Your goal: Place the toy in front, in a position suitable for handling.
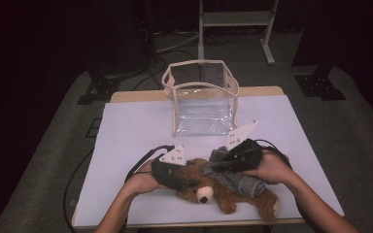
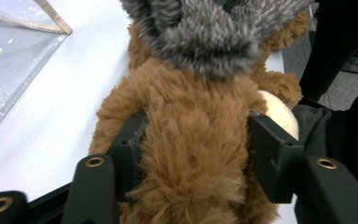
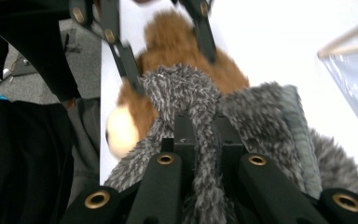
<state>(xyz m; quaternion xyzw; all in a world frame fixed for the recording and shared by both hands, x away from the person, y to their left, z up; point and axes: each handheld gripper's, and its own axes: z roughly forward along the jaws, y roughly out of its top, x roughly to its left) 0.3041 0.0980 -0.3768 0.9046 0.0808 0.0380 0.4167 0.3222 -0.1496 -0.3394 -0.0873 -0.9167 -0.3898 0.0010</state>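
Observation:
A brown teddy bear (image 1: 223, 191) lies on the white table, its cream muzzle toward the front edge. A fuzzy grey garment (image 1: 238, 177) lies over its body. My left gripper (image 1: 175, 175) is shut on the bear's head (image 2: 193, 154), with a jaw on each side of the brown fur. My right gripper (image 1: 223, 162) is shut on a fold of the grey garment (image 3: 200, 135), pinched tight between its jaws. The bear's head (image 3: 168, 84) and muzzle show beyond that fold, with the left gripper's jaws around them.
A clear plastic bag (image 1: 201, 99) with beige trim stands open at the table's far middle. Its corner appears in the left gripper view (image 2: 14, 60). The white table (image 1: 126, 131) has bare room left and right. Cables trail off the left edge.

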